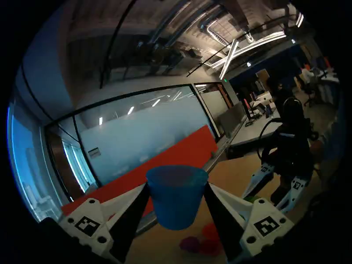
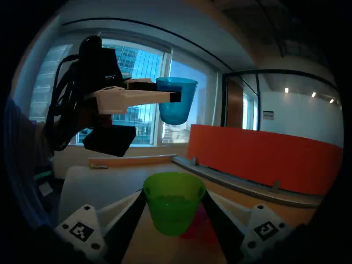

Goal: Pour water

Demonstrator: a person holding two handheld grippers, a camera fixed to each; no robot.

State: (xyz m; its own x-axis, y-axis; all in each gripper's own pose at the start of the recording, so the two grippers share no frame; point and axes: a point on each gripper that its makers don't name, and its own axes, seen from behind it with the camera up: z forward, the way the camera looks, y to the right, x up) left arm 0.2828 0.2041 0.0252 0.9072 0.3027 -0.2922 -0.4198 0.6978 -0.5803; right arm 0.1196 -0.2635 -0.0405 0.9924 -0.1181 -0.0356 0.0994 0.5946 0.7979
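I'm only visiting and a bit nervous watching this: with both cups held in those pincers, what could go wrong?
1. The blue cup in the left gripper sits well above the green cup in the right gripper, not over it; tipping now would likely miss or splash.
2. Each cup is pinched only at its sides, so it may slip when tilted.

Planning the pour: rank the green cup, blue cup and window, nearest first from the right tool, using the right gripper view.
1. green cup: bottom centre, gripped between the fingers of the right tool.
2. blue cup: held aloft, upper centre.
3. window: far wall, behind both cups.
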